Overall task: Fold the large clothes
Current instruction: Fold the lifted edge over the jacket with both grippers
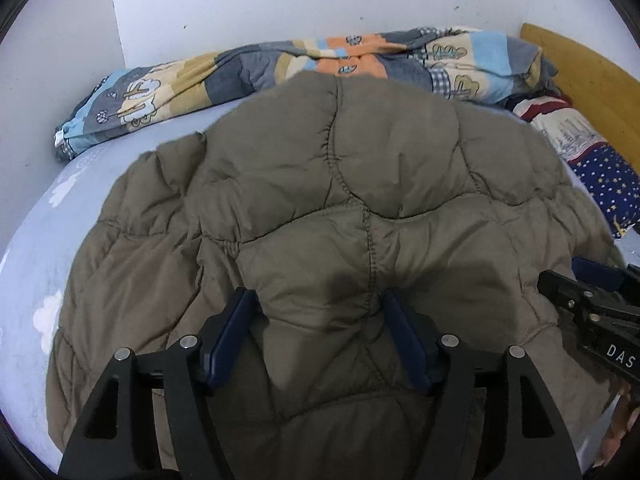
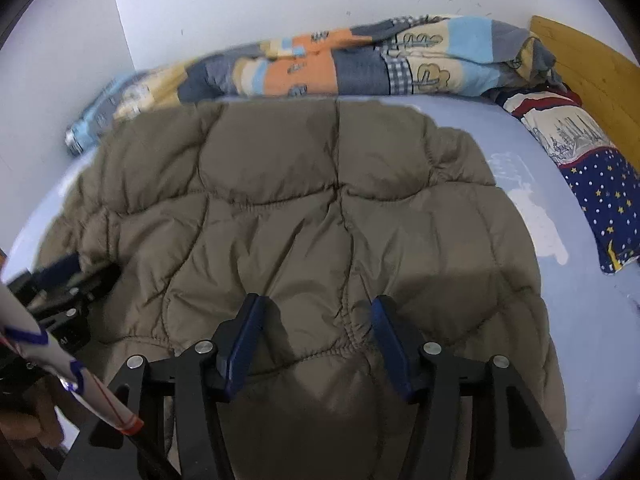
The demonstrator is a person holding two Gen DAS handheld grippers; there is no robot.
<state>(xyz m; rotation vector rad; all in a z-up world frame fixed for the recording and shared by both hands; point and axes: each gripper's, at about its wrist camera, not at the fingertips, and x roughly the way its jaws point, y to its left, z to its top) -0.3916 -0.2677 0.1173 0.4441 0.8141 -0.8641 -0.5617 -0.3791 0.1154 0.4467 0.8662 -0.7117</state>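
both jaws wide apart, over olive jacket point(image 1: 340, 208)

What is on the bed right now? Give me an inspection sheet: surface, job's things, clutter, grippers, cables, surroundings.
Surface: bed with a light blue sheet printed with white clouds.
Job's things: olive quilted jacket spread over the bed, puffy, with part of it doubled over on top.
Clutter: patchwork blanket bunched along the far edge by the wall; starry pillow at the far right.
Grippers: left gripper open, low over the jacket's near part, fabric bulging between the jaws; right gripper open, likewise over the near part, not clamped.
Cables: nothing seen.
Surroundings: white wall behind the bed; wooden headboard at the right.
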